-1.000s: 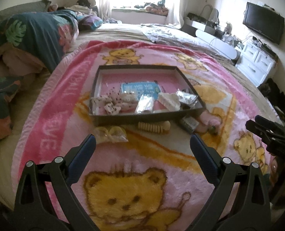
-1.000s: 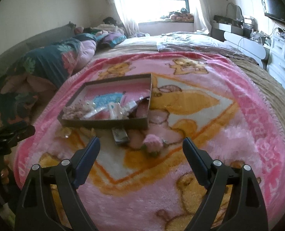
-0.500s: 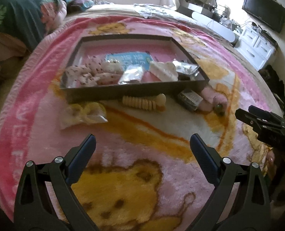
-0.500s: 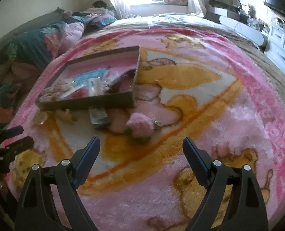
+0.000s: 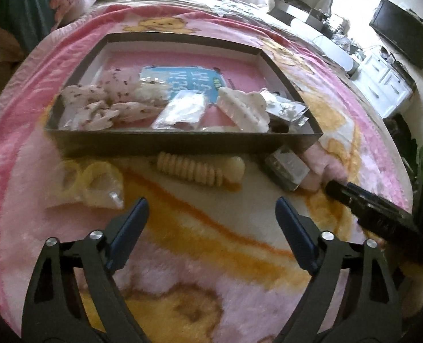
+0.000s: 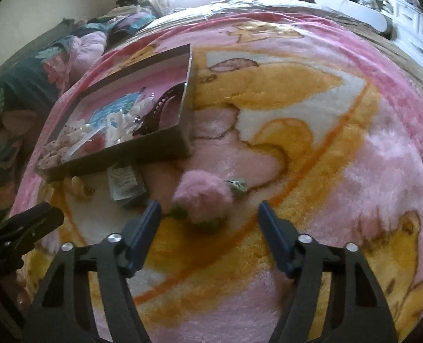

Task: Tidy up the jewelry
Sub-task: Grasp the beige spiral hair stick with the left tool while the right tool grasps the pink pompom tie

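Left tongs (image 5: 211, 208) and right tongs (image 6: 208, 214) closing, nothing gripped (both over bare blanket (image 5: 225, 228)); pink pompom (image 6: 202, 197) just ahead, tray (image 5: 182, 143) edge beyond.

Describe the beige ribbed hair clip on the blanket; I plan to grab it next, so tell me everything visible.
The hair clip is cream-beige and looks like plastic: a row of round ribs ending in a smooth rounded knob at its right. It lies flat on the blanket, just in front of the tray's near wall, roughly parallel to it; whether they touch is unclear. Nothing grips it.
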Available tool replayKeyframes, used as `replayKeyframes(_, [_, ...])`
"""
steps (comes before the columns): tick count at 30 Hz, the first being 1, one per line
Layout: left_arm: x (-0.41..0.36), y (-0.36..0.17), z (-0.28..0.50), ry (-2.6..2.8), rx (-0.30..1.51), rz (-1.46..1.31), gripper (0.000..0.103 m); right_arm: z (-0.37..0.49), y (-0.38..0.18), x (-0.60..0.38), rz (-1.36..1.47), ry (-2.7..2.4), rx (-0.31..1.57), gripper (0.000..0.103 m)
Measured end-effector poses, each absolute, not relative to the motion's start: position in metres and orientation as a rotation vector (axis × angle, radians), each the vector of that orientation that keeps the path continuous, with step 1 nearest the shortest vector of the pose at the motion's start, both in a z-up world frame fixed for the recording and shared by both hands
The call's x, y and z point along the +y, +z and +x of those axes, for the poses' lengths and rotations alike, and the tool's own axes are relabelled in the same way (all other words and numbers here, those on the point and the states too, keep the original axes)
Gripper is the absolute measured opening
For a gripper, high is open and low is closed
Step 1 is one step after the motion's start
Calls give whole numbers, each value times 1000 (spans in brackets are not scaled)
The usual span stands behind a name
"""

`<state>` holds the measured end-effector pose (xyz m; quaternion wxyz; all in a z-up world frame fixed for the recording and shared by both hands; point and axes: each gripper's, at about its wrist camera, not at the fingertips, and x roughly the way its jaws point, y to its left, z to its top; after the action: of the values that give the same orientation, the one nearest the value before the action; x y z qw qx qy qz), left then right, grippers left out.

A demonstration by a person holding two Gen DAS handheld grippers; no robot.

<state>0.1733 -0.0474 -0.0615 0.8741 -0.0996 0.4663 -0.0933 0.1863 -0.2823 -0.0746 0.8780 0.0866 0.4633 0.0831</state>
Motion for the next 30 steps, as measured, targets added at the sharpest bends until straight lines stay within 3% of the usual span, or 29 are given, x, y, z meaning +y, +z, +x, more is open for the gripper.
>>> replayKeyframes(9, [-53,-77,201,-107,1004,-269,77,190,-79,-284,236,159,952,34])
replayKeyframes(13, [-49,-81,208,-71,1005,-298,76,187,-77,-285,244,163,940,31])
replayKeyframes(16, [-47,-83,208,-39,1006,-279,60,182,-73,-288,245,164,920,31])
replayKeyframes(21, [-40,-81,201,-65,997,-289,50,174,-66,-291,247,184,891,31])
replayKeyframes(29, [-32,-68,179,-148,974,-312,20,162,-55,-286,195,220,844,30])
replayKeyframes(30, [-31,-66,177,-150,970,-306,20,162,-53,-285,192,222,840,30])
